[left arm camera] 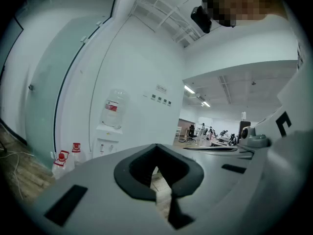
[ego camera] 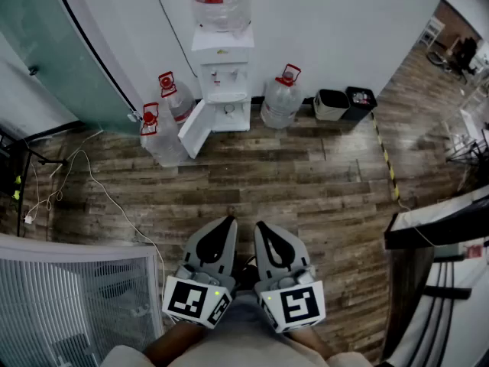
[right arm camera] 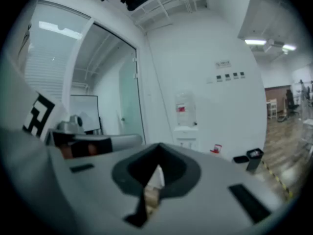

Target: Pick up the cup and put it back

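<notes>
Wood-plank floor (ego camera: 321, 182) spreads beneath us in the head view. At the bottom centre we hold the left gripper (ego camera: 228, 225) and the right gripper (ego camera: 260, 228) side by side. Both have their jaws closed together with nothing between them, and both point toward the top of the frame. Straight ahead and well apart, at upper centre, the water dispenser (ego camera: 223, 75) stands against the white wall (ego camera: 344, 29), with water bottles (ego camera: 163, 132) beside it. We cannot make out a cup; we judge it sits at the dispenser, about equally far from either gripper.
</notes>
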Tool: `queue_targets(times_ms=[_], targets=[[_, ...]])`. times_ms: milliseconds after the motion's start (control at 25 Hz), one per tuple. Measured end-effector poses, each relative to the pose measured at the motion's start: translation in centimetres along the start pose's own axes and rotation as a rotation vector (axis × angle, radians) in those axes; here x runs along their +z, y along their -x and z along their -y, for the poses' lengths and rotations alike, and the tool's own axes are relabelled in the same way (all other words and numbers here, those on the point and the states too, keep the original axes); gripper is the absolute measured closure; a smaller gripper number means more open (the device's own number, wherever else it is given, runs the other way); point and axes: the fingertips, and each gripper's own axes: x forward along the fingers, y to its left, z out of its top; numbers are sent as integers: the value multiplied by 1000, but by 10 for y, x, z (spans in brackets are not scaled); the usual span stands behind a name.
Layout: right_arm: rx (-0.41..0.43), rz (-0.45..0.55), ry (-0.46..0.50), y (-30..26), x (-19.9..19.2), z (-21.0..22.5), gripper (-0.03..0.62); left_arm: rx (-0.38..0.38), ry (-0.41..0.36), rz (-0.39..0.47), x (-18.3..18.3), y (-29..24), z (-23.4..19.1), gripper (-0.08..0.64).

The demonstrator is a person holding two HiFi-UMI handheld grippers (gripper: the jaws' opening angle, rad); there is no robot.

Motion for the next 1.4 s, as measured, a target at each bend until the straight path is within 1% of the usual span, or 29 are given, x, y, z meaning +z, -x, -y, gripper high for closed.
queue_targets(times_ms=[200, 400, 560, 640, 840, 1040, 1400], targets=[[4, 3, -4, 8, -4, 2, 571, 7, -10, 0, -5, 5, 8, 552], [16, -4, -11, 14, -8, 3, 571, 5, 5, -12, -10, 7, 15, 552], [19, -14, -60, 14, -9, 6, 569, 5, 5, -13, -10, 6, 16, 552], [22, -5, -62, 11, -10, 6, 569, 6, 7, -16, -12, 6, 14, 552], [51, -3, -61, 0, -11, 3, 569, -4, 24, -15, -14, -2, 6, 552], [41, -4, -42, -17, -3, 8, 569, -24, 47, -13, -11, -19, -2, 552], [33, -32, -43, -70, 2, 18, 569, -26, 73, -19, -1, -58, -45, 552]])
